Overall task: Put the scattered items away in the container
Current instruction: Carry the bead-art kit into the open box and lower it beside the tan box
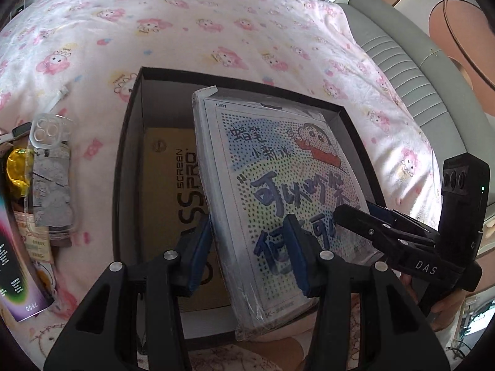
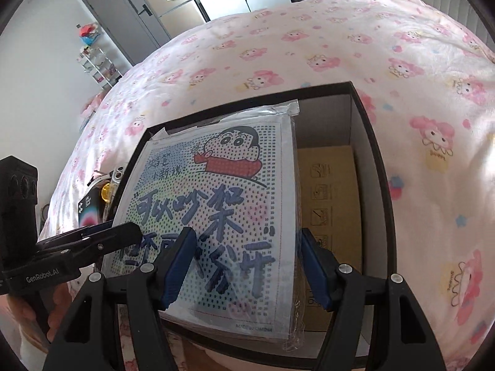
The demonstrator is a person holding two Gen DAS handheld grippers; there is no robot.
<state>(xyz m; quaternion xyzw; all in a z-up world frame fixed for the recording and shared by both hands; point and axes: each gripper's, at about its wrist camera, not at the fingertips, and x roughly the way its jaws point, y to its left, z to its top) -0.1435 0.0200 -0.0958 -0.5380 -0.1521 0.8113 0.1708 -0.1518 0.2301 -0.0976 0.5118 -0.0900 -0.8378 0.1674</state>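
A black open box (image 1: 128, 142) (image 2: 379, 167) sits on the bed with a yellow screen-protector package (image 1: 173, 191) (image 2: 334, 191) lying inside. A plastic-wrapped cartoon bead-art kit (image 1: 278, 185) (image 2: 216, 210) leans tilted in the box, over its near rim. My left gripper (image 1: 247, 256) straddles the kit's left edge with its jaws wide. My right gripper (image 2: 247, 269) straddles its right edge, jaws wide too. In the left wrist view the right gripper (image 1: 368, 216) rests on the kit's right side. In the right wrist view the left gripper (image 2: 108, 235) touches its left side.
Left of the box lie a clear phone case (image 1: 51, 167), a gold-wrapped sweet (image 1: 18, 167), a dark colourful packet (image 1: 15, 262) and a white cable (image 1: 60, 97). The pink cartoon blanket (image 1: 216, 31) covers the bed. A grey padded bed edge (image 1: 411, 71) runs at right.
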